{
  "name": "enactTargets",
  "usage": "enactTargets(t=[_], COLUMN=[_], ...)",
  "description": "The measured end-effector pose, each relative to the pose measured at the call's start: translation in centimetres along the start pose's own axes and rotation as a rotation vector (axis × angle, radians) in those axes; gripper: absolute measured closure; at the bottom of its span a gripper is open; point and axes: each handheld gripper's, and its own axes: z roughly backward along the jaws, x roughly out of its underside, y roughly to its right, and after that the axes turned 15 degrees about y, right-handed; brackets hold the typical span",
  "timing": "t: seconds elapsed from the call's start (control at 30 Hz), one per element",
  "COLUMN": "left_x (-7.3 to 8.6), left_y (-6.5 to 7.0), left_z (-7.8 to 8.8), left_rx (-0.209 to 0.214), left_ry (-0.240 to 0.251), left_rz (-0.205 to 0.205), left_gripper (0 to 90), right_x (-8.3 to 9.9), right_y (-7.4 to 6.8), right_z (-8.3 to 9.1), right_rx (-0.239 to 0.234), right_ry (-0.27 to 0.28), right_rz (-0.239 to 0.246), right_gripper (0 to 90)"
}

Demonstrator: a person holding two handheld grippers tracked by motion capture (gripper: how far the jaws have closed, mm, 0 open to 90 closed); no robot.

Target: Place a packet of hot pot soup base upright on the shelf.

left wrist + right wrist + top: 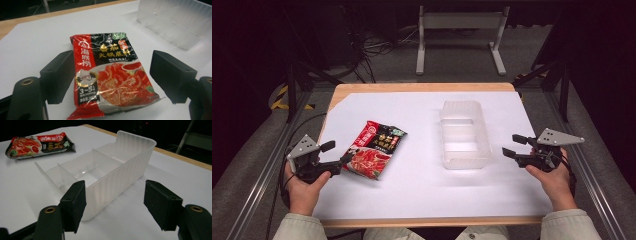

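On the wooden table [422,88], under a white sheet [422,190] that covers nearly all of its top, lie the two things that the tongs face; around the table the room is dark, with grey carpet, loose cables and a white metal frame [460,30] beyond the far edge. From the high view, the left tongs [336,156] sit at the sheet's left edge with jaws apart, and the red and black sauce packet [376,149] lies flat just ahead of their tips. The right tongs [511,145] are open too, gripping nothing, pointing at the clear plastic bin [464,134], which stands just beyond their tips. The left gripper view brings the sauce packet [112,75] close: its near end lies between the spread jaws, the pads not pressing it, and its print becomes legible there, with large Chinese characters, a round seal, "3~5" on the red strip and a picture of tomato broth. The right gripper view shows what the high view blurs: two upright dividers splitting the bin [107,173] into three compartments, and its ribbed outer wall between the jaws, untouched.
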Motion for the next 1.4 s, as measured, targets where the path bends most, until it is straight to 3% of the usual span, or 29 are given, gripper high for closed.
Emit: enactTargets(t=[0.13, 0.17, 0.23, 0.27, 0.37, 0.6, 0.67, 0.87, 1.03, 1.2, 1.33, 1.4], left_x=[-0.5, -0.8, -1.0, -1.0, -1.0, -1.6, -1.7, -2.0, -2.0, -2.1, -1.7, -1.5], left_y=[-0.6, -1.0, -1.8, -2.2, -3.1, -4.1, -4.3, -5.0, -4.8, -5.2, -5.9, -6.2], left_z=[-0.6, -1.1, -2.2, -2.7, -3.5, -4.4, -4.8, -6.7, -8.5, -9.7, -10.6, -10.9], left_rx=[0.006, -0.01, -0.08, -0.084, -0.064, -0.053, -0.05, -0.073, -0.091, -0.086, -0.083, -0.081], left_ry=[0.004, -0.009, -0.09, -0.093, -0.085, -0.054, -0.044, -0.093, -0.152, -0.135, -0.163, -0.161], left_rz=[0.025, 0.019, 0.001, -0.001, 0.039, 0.019, 0.034, 0.068, 0.041, 0.07, 0.088, 0.122], left_gripper=[20.5, 20.5, 18.0, 17.4, 17.9, 17.3, 17.4, 19.0, 17.2, 18.0, 18.8, 19.2], right_x=[0.1, 0.1, 0.2, 0.2, 0.1, 0.1, 0.1, 0.1, 0.1, 0.3, 0.3, 0.3], right_y=[0.1, 0.1, 0.2, 0.2, 0.1, 0.0, 0.0, 0.0, -0.1, 0.0, -0.1, -0.1], right_z=[0.1, 0.1, 0.1, 0.1, -0.1, -0.2, -0.1, -0.1, -0.3, -0.3, -0.4, -0.5], right_rx=[0.006, 0.008, 0.013, 0.016, 0.013, 0.014, 0.017, 0.01, 0.003, -0.001, -0.007, -0.012], right_ry=[0.0, -0.003, -0.01, -0.01, -0.006, -0.013, -0.014, -0.015, -0.022, -0.024, -0.024, -0.027], right_rz=[-0.004, -0.004, -0.002, -0.001, -0.001, 0.002, 0.004, 0.002, 0.003, -0.005, -0.004, -0.006], right_gripper=[34.4, 34.4, 34.0, 33.8, 33.4, 33.3, 33.3, 34.0, 34.1, 34.6, 35.7, 35.8])
